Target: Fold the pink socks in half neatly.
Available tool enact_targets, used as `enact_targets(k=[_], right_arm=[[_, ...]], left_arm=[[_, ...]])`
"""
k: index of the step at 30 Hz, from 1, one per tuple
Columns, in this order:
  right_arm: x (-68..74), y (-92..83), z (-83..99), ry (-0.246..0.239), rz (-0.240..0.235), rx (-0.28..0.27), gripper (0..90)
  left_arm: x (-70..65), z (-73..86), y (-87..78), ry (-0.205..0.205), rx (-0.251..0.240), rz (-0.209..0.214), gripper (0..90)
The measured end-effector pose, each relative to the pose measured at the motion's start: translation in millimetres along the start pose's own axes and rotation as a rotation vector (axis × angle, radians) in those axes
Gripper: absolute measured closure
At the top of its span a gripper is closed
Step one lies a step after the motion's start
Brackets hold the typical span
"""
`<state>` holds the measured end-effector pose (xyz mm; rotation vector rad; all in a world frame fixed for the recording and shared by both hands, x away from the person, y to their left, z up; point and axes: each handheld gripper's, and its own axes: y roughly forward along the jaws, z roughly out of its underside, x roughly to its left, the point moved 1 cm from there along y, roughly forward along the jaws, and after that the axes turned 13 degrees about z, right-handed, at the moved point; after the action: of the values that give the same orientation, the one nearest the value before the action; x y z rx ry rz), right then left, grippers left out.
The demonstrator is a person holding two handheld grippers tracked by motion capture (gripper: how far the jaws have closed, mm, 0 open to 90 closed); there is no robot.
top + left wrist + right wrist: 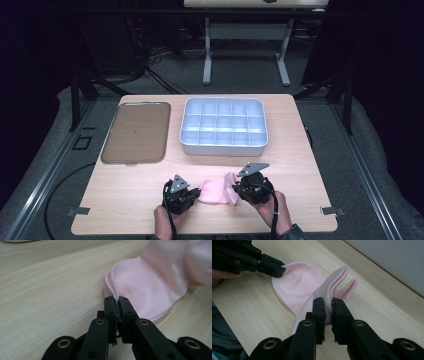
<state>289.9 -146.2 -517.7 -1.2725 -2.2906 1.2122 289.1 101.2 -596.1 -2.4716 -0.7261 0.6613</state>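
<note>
A pale pink sock [216, 192] lies on the wooden table near its front edge, between my two grippers. My left gripper [196, 193] is shut on the sock's left edge; in the left gripper view the thin pink hem [114, 287] runs into the closed jaws of the left gripper [118, 299]. My right gripper [235, 189] is shut on the sock's right part, lifting it slightly. In the right gripper view the right gripper [328, 303] pinches a fold of the sock [299, 287], two loose pink ends stick out beyond the jaws, and the left gripper [280, 271] grips the far edge.
A white tray with many small compartments [223, 144] stands at the back middle of the table. A flat brown tray [135, 132] lies to its left. Bare wood runs along both sides of the grippers. A second table's legs stand on the floor behind.
</note>
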Motion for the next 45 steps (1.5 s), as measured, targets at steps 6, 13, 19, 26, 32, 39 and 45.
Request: enact_targets(k=[6,13,19,26,32,39,45], right_arm=[[12.5,10.2,-10.2,-0.036,-0.015,0.007,81.3],[25.0,20.5,-20.1,-0.074,-0.037,0.015,81.3],[34.4,30.7,-28.3,-0.098,-0.053,0.026,81.1],[43.6,45.8,-34.7,-0.117,-0.069,0.047,80.7],[52.2,56.9,-38.0,-0.129,-0.073,0.062,77.7],[51.1,52.9,-38.8,-0.069,-0.118,0.01,59.0],[39.4,37.1,-36.1,-0.034,-0.137,-0.023,53.1]], left_arm=[[0.1,0.2,0.2,-0.015,-0.005,0.006,85.9],[1.2,0.0,-0.2,-0.018,-0.003,0.012,85.8],[2.0,0.0,-0.3,-0.015,-0.003,0.018,85.5],[1.9,0.0,0.0,-0.027,-0.004,0.023,84.9],[2.2,0.0,0.0,-0.027,-0.004,0.024,84.6],[2.4,0.1,-0.1,-0.029,-0.003,0.025,84.3],[2.5,0.1,-0.1,-0.031,-0.005,0.025,83.9]])
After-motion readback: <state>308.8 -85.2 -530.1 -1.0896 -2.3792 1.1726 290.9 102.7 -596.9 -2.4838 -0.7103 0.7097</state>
